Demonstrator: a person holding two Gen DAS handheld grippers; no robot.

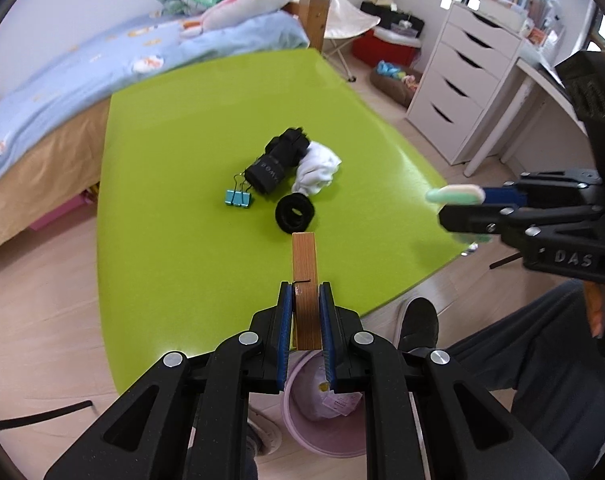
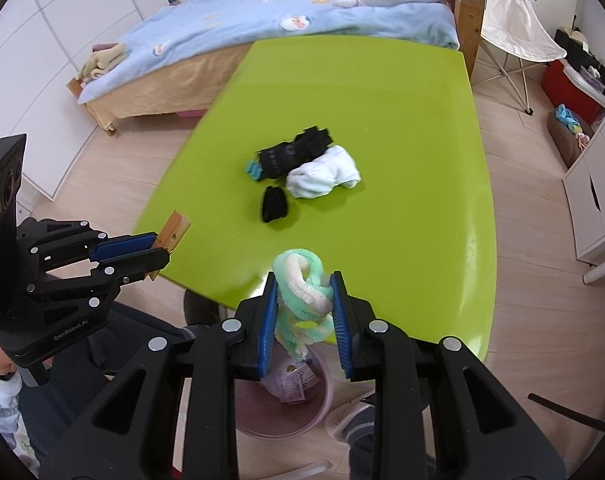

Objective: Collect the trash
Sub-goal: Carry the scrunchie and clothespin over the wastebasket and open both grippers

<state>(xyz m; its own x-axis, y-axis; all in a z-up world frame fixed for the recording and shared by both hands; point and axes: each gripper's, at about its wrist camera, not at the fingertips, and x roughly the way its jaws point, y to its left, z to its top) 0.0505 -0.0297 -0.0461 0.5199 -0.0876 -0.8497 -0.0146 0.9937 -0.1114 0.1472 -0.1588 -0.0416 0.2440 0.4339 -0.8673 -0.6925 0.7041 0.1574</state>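
Note:
My left gripper (image 1: 305, 292) is shut on a wooden clothespin (image 1: 304, 272), held above a pink trash bin (image 1: 322, 412) at the near edge of the green table (image 1: 162, 160). My right gripper (image 2: 304, 280) is shut on a green-and-cream spiral hair tie (image 2: 302, 292), also above the pink bin (image 2: 286, 400). On the table lie a black rolled glove (image 1: 280, 164), a white sock (image 1: 316, 168), a black hair tie (image 1: 295, 213) and blue binder clips (image 1: 238, 197). The left gripper shows in the right wrist view (image 2: 158, 252), the right gripper in the left wrist view (image 1: 442, 208).
A bed (image 1: 82, 68) with a blue cover stands behind the table. A white drawer unit (image 1: 462, 80) stands at the right. The person's legs and shoes (image 1: 418, 320) are beside the bin. A folding chair (image 2: 510, 32) stands at the far right.

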